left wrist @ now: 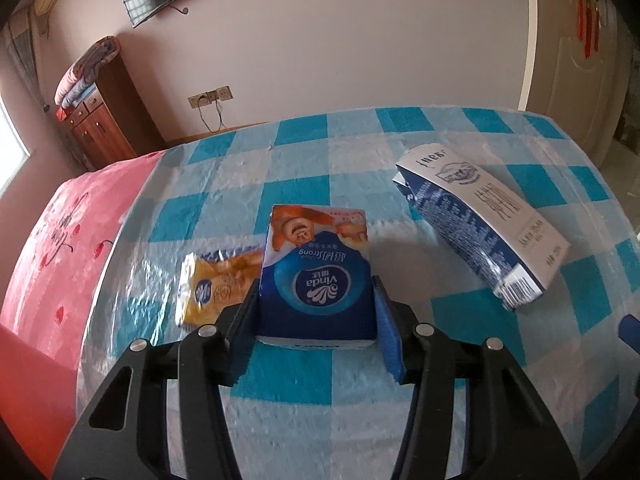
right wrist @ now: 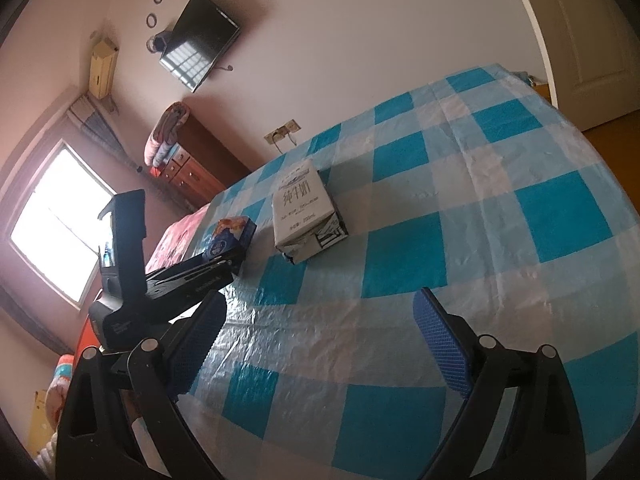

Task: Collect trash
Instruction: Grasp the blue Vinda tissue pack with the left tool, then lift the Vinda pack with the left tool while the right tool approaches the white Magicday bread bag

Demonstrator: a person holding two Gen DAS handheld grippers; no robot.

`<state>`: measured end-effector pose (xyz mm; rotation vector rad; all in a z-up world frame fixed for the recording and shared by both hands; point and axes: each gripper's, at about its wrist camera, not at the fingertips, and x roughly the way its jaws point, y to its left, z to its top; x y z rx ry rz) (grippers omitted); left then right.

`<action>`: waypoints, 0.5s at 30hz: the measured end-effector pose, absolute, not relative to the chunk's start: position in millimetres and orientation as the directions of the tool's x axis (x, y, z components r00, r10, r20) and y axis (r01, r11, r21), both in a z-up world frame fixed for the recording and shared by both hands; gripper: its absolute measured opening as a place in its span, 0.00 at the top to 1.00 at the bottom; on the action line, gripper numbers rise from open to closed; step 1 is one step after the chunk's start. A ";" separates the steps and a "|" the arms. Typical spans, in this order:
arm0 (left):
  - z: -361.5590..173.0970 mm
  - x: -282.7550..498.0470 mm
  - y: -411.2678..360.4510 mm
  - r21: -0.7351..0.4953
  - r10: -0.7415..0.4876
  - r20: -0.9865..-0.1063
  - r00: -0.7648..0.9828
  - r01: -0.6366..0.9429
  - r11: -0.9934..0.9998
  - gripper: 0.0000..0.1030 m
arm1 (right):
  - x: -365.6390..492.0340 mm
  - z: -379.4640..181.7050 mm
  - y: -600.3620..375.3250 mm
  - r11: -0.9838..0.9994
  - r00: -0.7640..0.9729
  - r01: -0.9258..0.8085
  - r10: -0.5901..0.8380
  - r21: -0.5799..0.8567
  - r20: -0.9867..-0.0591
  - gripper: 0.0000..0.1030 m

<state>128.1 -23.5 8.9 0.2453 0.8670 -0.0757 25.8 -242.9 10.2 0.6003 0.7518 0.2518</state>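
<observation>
**Left gripper closed on the tissue pack**

Black linkage arms fill the bottom of the left wrist view, and between them the left gripper (left wrist: 316,304) has its pads pressed against both sides of a blue tissue pack (left wrist: 316,280) with an orange top. That pack stands upright on the desk (left wrist: 400,148), which is covered by a blue-and-white checked plastic cloth. Just beside the pack, on its left and partly behind the left finger, lies a yellow wrapper (left wrist: 208,284), flat on the cloth. Off to the right, well apart from the gripper, a flattened white-and-blue milk carton (left wrist: 480,224) lies on its side.

From the right wrist view, the right gripper (right wrist: 320,344) hangs above the cloth with its blue pads spread wide and nothing between them. The milk carton (right wrist: 304,212) lies ahead of it, some way off, clear of both fingers. Further left in that view, the left gripper (right wrist: 230,258) holds the tissue pack (right wrist: 232,236) near the desk's edge, beside a pink bedspread (right wrist: 176,240).
</observation>
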 end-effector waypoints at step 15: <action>29.3 63.2 2.6 0.076 -0.065 -0.743 0.666 0.181 0.981 0.49 | 27.9 5.6 -225.3 0.847 0.682 -0.021 0.400 0.531 -0.612 0.10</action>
